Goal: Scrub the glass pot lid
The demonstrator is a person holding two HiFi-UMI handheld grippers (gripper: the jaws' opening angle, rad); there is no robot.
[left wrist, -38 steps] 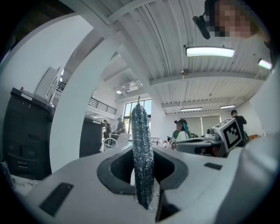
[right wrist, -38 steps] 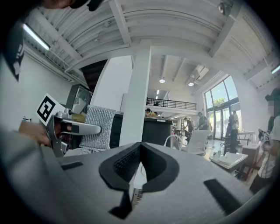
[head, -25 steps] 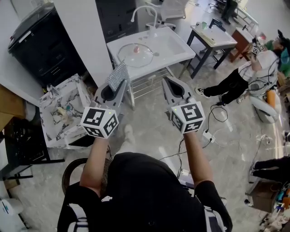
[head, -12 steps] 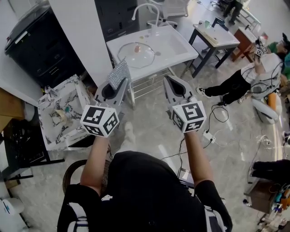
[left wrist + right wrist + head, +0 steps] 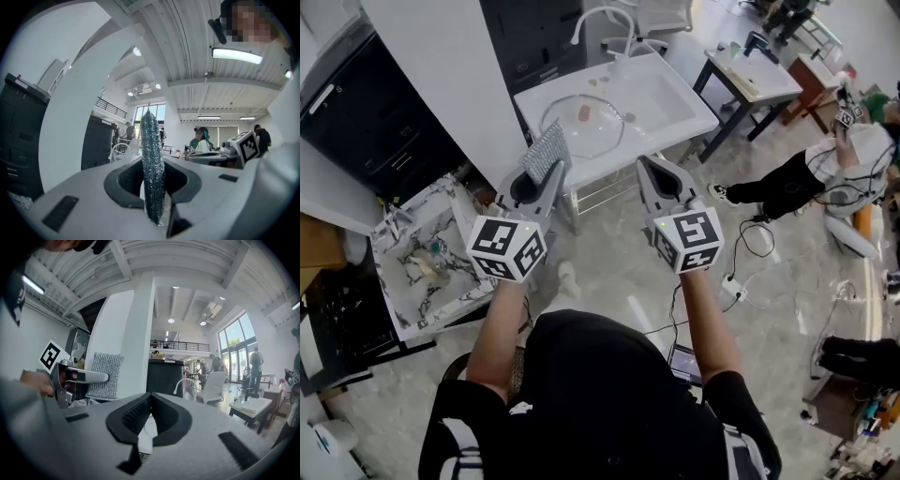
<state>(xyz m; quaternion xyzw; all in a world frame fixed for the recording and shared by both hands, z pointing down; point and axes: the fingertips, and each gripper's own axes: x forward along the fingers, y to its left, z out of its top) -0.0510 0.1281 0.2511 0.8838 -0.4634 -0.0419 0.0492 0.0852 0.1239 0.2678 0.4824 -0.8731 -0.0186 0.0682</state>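
The glass pot lid (image 5: pixel 583 127) lies on the left part of a white sink unit (image 5: pixel 675 105), ahead of both grippers. My left gripper (image 5: pixel 542 173) is held up in front of me, shut on a silver mesh scrub pad (image 5: pixel 545 152) that stands upright out of its jaws. In the left gripper view the pad (image 5: pixel 152 173) is pinched edge-on between the jaws. My right gripper (image 5: pixel 652 169) is level with the left, shut with nothing in it; its view shows the closed jaws (image 5: pixel 149 398) and the pad (image 5: pixel 104 376) off to the left. Both grippers are short of the sink.
A white faucet (image 5: pixel 598 17) stands behind the sink. A black cabinet (image 5: pixel 380 127) and a marble-patterned bin (image 5: pixel 431 253) with small items are at the left. A dark-legged side table (image 5: pixel 750 73), a person (image 5: pixel 806 169) on the floor and cables (image 5: pixel 741 272) are to the right.
The sink and lid have drawn slightly nearer and lower in the head view. Both grippers keep the same pose, the left still holding the pad.
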